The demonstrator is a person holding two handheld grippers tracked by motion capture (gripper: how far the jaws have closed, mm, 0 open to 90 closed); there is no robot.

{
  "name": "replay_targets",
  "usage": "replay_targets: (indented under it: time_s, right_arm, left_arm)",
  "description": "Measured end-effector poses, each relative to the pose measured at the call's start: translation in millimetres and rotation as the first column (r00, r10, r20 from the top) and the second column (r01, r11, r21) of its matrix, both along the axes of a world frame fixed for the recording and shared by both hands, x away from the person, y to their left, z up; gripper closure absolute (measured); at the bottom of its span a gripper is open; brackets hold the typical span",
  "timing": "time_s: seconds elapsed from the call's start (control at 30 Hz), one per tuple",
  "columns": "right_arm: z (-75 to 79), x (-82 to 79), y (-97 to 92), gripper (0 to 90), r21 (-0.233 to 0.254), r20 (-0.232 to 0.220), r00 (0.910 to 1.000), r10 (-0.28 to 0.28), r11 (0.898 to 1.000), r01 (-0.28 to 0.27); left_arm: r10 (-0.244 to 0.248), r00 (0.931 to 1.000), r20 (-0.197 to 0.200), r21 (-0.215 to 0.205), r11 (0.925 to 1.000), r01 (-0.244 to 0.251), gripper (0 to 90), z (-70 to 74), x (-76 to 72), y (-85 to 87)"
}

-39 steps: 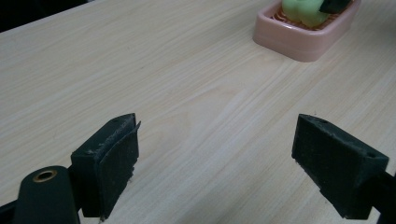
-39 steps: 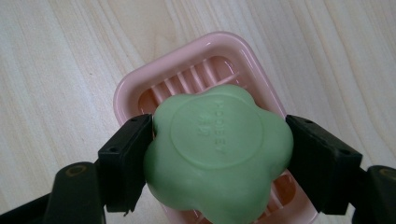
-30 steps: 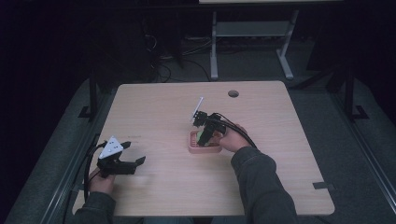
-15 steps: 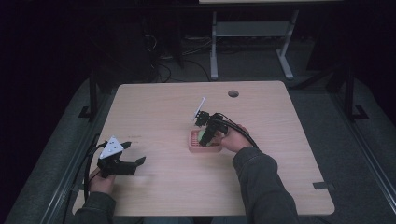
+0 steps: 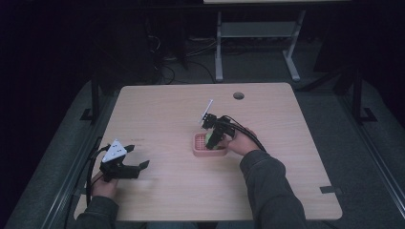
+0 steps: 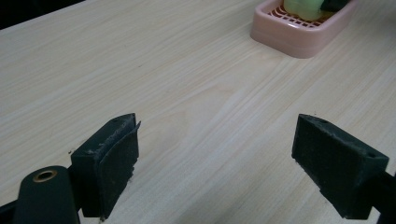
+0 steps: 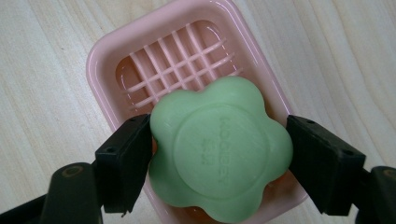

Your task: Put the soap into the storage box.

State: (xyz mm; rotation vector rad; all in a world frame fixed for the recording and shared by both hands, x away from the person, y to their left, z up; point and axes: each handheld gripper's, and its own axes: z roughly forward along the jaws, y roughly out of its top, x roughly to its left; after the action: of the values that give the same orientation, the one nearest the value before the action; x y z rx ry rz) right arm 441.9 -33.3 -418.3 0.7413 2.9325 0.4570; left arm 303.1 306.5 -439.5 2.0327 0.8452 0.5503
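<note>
A pink soap dish (image 5: 198, 146) with a slatted floor lies at the middle of the wooden table (image 5: 157, 114). A green flower-shaped soap (image 7: 219, 149) sits low over the near half of the dish (image 7: 100, 60), and my right gripper (image 7: 219, 154) is shut on it, one jaw pressed on each side. I cannot tell whether the soap rests on the slats. From above, the right gripper (image 5: 213, 138) points down into the dish. My left gripper (image 5: 138, 167) hovers near the table's front left, open and holding nothing. Its own view (image 6: 224, 158) shows the dish (image 6: 299, 39) and soap (image 6: 301, 7) far ahead.
A round cable hole (image 5: 238, 95) lies near the table's far edge. Behind the table stands a metal frame (image 5: 253, 28) on a dark floor with cables. Bare wood lies on all sides of the dish.
The right gripper has shifted slightly to the right over the dish, still on the soap. The left gripper has not moved.
</note>
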Motion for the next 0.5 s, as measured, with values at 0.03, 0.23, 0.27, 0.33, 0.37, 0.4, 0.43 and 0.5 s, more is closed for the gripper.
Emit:
replay_targets:
  time_s: [0.03,0.23,0.27,0.33,0.37,0.4,0.43,0.5]
  right_arm:
    - [0.2,0.0,-0.2,23.3,0.001,-0.002,1.0,-0.002,1.0,0.002]
    - [1.2,-0.1,-0.9,21.2,0.008,-0.009,0.9999,-0.007,1.0,0.007]
    - [1.3,0.0,-0.9,20.8,0.009,-0.009,0.9999,-0.006,1.0,0.006]
    - [1.4,0.0,-1.0,20.6,0.009,-0.012,0.9999,-0.01,1.0,0.01]
    - [1.4,0.0,-1.0,20.6,0.009,-0.012,0.9999,-0.01,1.0,0.01]
    - [1.8,0.1,-1.3,20.2,0.01,-0.013,0.9999,-0.009,1.0,0.009]
    - [2.0,0.1,-1.5,20.1,0.011,-0.013,0.9999,-0.011,1.0,0.012]
    - [3.0,-0.2,-2.2,20.0,0.019,-0.017,0.9998,-0.014,1.0,0.014]
  left_arm:
    - [0.0,1.0,0.001,0.0,1.0,0.0,14.4,-0.1,0.0,-0.1]
    - [0.002,1.0,0.001,0.0,1.0,-0.002,14.4,0.0,0.1,0.1]
    - [0.001,1.0,0.001,0.001,1.0,-0.001,14.4,0.0,0.2,0.0]
    - [0.001,1.0,0.002,0.001,1.0,-0.001,14.4,0.0,0.2,0.0]
    - [0.002,1.0,0.002,0.001,1.0,-0.002,14.4,0.2,0.1,0.1]
    - [0.002,1.0,0.001,0.003,1.0,-0.002,14.4,0.4,0.3,0.3]
    - [0.002,1.0,0.001,0.004,1.0,-0.002,14.4,0.3,0.3,0.3]
    - [0.003,1.0,0.001,0.004,1.0,-0.003,14.4,0.3,0.3,0.3]
